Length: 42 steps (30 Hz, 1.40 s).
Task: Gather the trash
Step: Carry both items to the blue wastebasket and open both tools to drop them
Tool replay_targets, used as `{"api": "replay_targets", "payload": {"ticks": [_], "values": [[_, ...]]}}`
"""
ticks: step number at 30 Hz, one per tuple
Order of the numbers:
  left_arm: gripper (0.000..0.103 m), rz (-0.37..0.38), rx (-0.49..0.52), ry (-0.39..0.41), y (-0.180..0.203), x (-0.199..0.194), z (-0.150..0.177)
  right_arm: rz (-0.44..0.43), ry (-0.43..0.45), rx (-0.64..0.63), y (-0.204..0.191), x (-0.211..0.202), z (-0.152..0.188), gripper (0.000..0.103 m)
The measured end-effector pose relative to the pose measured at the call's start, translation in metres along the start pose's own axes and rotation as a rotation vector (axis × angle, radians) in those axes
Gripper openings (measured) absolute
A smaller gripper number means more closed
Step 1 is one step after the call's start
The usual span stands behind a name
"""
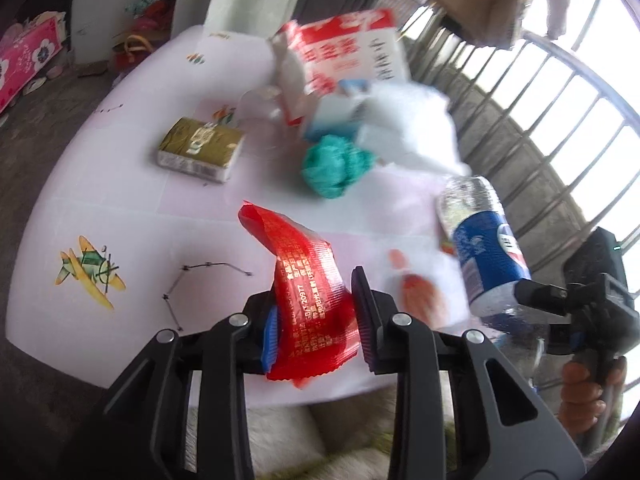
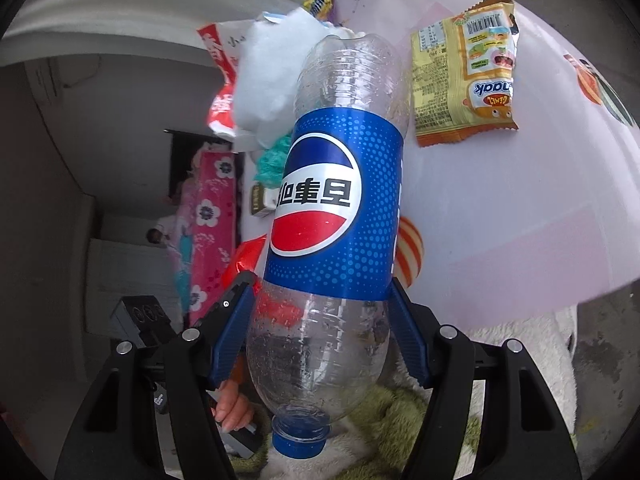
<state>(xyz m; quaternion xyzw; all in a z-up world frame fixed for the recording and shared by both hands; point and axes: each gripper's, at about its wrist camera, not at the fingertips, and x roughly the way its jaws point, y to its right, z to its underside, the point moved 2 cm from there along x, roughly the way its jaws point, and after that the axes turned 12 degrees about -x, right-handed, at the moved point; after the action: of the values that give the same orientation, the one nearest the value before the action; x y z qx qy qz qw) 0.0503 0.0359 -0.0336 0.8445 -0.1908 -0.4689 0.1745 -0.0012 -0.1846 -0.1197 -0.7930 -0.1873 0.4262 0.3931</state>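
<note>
**Both tongs loaded, most litter still on the table**

The left gripper [image 1: 316, 320] is clamped on a red wrapper [image 1: 308, 280]; the right gripper [image 2: 320, 320] is clamped on an empty Pepsi bottle [image 2: 336, 200], cap toward the camera. Left to collect: gold packet [image 1: 200, 148] at ten o'clock, teal wad [image 1: 336, 164] and milk carton [image 1: 344, 48] at twelve. The table [image 1: 120, 208] edge lies near the tongs, leaving room to draw back.

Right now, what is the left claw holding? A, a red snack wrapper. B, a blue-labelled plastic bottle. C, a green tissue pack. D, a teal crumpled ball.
A: the left claw pinches the red snack wrapper between its pads, while the bottle sits in the right claw.
</note>
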Motion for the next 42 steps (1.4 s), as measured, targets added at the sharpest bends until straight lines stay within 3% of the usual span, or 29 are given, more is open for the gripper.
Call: {"api": "replay_targets", "payload": {"ticks": [5, 12, 17, 21, 23, 27, 30, 37, 39, 42], "values": [[0.030, 0.106, 0.054, 0.029, 0.032, -0.027, -0.002, -0.070, 0.069, -0.022, -0.005, -0.039, 0.007, 0.065], [0.030, 0.296, 0.192, -0.016, 0.116, -0.021, -0.014, -0.024, 0.282, -0.015, 0.020, -0.137, 0.020, 0.065], [0.030, 0.386, 0.282, -0.140, 0.179, 0.022, -0.011, 0.058, 0.443, 0.079, 0.064, -0.203, 0.034, 0.065], [0.030, 0.449, 0.352, -0.296, 0.240, 0.071, 0.003, 0.146, 0.563, 0.211, 0.118, -0.254, 0.052, 0.065], [0.030, 0.466, 0.382, -0.376, 0.266, 0.101, 0.011, 0.174, 0.596, 0.295, 0.144, -0.260, 0.061, 0.065], [0.030, 0.423, 0.462, -0.564, 0.332, 0.173, 0.041, 0.205, 0.639, 0.511, 0.214, -0.267, 0.084, 0.065], [0.030, 0.363, 0.550, -0.621, 0.369, 0.216, 0.066, 0.195, 0.654, 0.650, 0.261, -0.260, 0.093, 0.065], [0.032, 0.269, 0.674, -0.787, 0.440, 0.317, 0.140, 0.200, 0.658, 0.832, 0.352, -0.245, 0.094, 0.066], [0.053, 0.239, 0.693, -0.796, 0.453, 0.340, 0.152, 0.217, 0.677, 0.868, 0.366, -0.241, 0.071, 0.068], [0.067, 0.202, 0.689, -0.760, 0.467, 0.361, 0.158, 0.257, 0.714, 0.928, 0.391, -0.248, 0.075, 0.077]]}}
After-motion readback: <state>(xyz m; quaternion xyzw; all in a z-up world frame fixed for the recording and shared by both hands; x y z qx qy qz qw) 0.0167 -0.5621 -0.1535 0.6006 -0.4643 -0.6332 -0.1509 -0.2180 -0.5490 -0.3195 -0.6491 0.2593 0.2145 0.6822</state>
